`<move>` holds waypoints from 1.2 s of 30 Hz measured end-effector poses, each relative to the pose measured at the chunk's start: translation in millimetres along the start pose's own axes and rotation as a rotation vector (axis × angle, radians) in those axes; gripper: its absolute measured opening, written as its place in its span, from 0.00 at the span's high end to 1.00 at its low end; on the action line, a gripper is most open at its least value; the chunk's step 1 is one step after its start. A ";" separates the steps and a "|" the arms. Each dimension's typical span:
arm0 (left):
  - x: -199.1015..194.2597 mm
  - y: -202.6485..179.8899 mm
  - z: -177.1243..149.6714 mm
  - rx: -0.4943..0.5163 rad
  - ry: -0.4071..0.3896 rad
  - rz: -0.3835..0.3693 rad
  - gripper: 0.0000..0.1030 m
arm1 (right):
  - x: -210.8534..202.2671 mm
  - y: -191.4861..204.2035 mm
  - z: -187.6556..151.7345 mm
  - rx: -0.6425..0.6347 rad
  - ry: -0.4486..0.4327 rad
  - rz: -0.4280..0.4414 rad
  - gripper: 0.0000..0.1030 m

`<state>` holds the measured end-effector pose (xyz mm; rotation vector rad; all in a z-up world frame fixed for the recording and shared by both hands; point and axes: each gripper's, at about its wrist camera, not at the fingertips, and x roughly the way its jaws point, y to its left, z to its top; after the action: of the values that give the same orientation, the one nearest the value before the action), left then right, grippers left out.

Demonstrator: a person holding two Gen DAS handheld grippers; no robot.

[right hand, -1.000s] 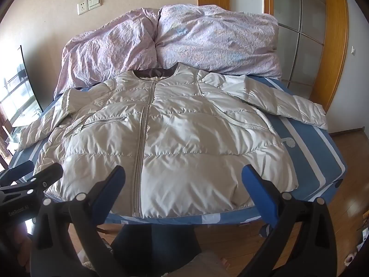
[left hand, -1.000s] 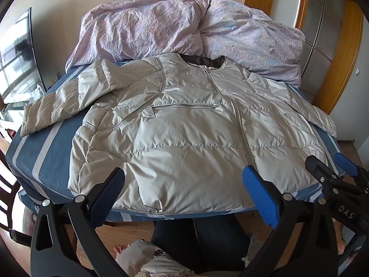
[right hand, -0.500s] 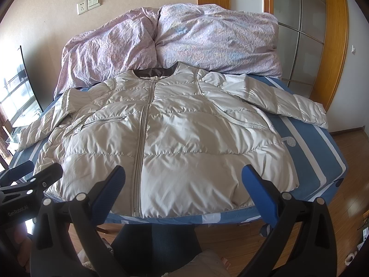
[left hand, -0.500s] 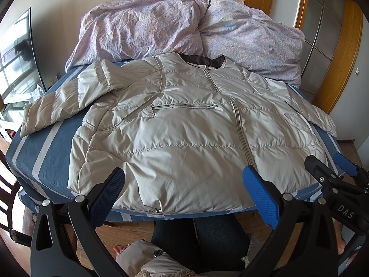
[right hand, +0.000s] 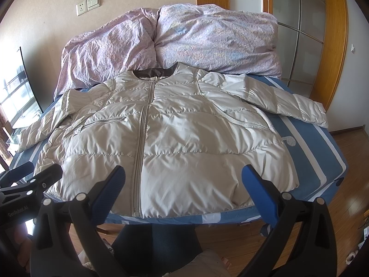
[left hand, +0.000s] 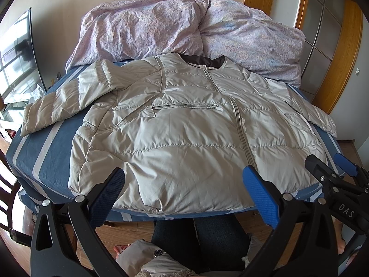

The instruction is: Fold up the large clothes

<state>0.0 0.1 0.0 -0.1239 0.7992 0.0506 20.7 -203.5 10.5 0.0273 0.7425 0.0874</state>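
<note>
With both sleeves spread out, pale puffer jacket (left hand: 184, 136) flat, zipped, front up on blue striped bed (left hand: 55, 152), collar far toward lilac duvet (right hand: 184, 39). Left gripper (left hand: 184, 191) and right gripper (right hand: 183, 190) hovering at near hem, fingers wide apart, gripping nothing.

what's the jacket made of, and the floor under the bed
Jacket: looks like thin, slightly glossy synthetic shell over puffy filling, judging by sheen and quilted stitch lines; exact fibre unclear.
Floor: seems varnished wood or laminate, with plank seams and reflections.

Jacket (left hand: 184, 138) lies flat on the bed (left hand: 53, 157) — duvet (left hand: 184, 27) heaped behind it, sleeves spread left and right.
</note>
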 end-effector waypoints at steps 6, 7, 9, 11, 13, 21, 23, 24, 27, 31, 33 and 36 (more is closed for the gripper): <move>0.0 -0.1 0.0 0.001 0.000 0.001 0.01 | 0.1 -0.1 -0.1 0.000 0.000 0.001 0.02; 0.0 -0.1 0.0 0.001 0.000 0.001 0.01 | 0.2 0.0 -0.1 0.000 0.000 0.001 0.02; -0.1 0.0 0.0 0.001 0.000 0.001 0.01 | 0.1 0.1 -0.1 0.000 0.000 0.001 0.02; -0.1 0.0 0.0 0.000 -0.001 0.001 0.01 | 0.2 0.0 -0.1 0.000 0.000 0.001 0.02; -0.1 0.0 0.0 0.000 -0.001 0.001 0.01 | 0.2 -0.2 0.0 0.001 0.000 0.001 0.02; -0.1 0.1 0.0 0.000 -0.001 0.001 0.01 | -1.0 0.2 0.3 0.002 0.000 0.002 0.02; -0.1 0.0 0.0 0.000 -0.001 0.001 0.01 | -1.2 0.5 0.4 0.001 -0.001 0.002 0.02; -0.1 0.0 0.0 0.000 -0.001 0.001 0.01 | -1.2 0.6 0.5 0.001 -0.001 0.002 0.02; 0.1 -0.2 0.0 0.001 -0.001 0.001 0.01 | -1.1 1.0 0.8 0.001 -0.001 0.002 0.02; 0.0 -0.1 0.0 0.001 -0.001 0.000 0.01 | -1.3 0.7 1.4 0.002 -0.001 0.002 0.02; 0.1 -0.2 0.0 0.002 0.000 0.000 0.01 | -0.6 0.5 1.3 0.003 0.000 0.001 0.02; -0.1 0.1 0.0 0.001 -0.001 0.001 0.01 | 0.9 -0.2 0.5 0.004 0.002 0.001 0.02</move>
<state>0.0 0.2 0.0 -0.1231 0.7984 0.0512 21.7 -203.7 10.3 0.0319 0.7449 0.0870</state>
